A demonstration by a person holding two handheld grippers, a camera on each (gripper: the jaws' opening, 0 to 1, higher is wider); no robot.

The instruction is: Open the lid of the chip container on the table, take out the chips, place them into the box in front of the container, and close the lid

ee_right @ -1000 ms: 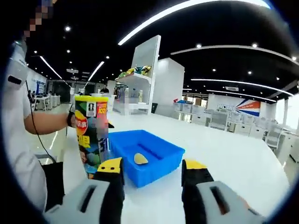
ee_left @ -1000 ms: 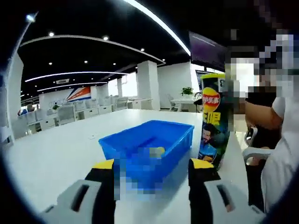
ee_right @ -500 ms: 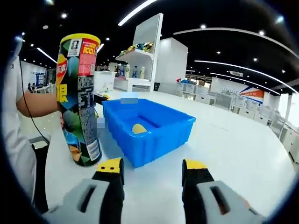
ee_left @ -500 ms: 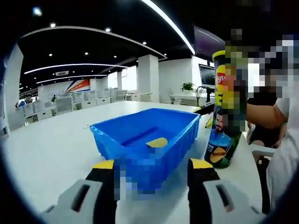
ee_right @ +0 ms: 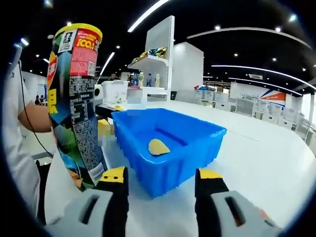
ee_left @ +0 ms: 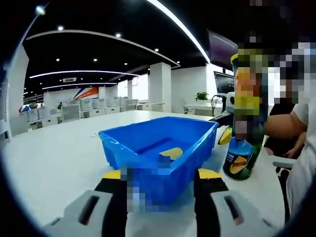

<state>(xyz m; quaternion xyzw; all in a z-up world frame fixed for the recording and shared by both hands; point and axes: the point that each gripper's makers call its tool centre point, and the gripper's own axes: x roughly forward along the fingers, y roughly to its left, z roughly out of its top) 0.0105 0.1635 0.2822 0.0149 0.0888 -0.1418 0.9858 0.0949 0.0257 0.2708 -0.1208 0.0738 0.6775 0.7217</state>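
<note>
Both grippers' fingers, left (ee_left: 160,178) and right (ee_right: 162,177), stand apart and empty, low over the white bench (ee_right: 256,158). Just ahead sits the blue box (ee_right: 173,143) holding one chip (ee_right: 158,146); the tall chip container (ee_right: 74,98) stands upright beside it, easily toppled by a careless sideways approach.

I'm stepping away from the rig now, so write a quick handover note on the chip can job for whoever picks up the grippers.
Left gripper: open, holding nothing, low over the table, aimed at the blue bin.
Right gripper: open, holding nothing, facing the bin with the chip can to its left.
Can stands upright on the white table beside the bin.
One chip lies in the bin.
The can top is yellow; whether that is a lid I cannot tell.
Left: check the lid, move any remaining chips, close the can.
</note>
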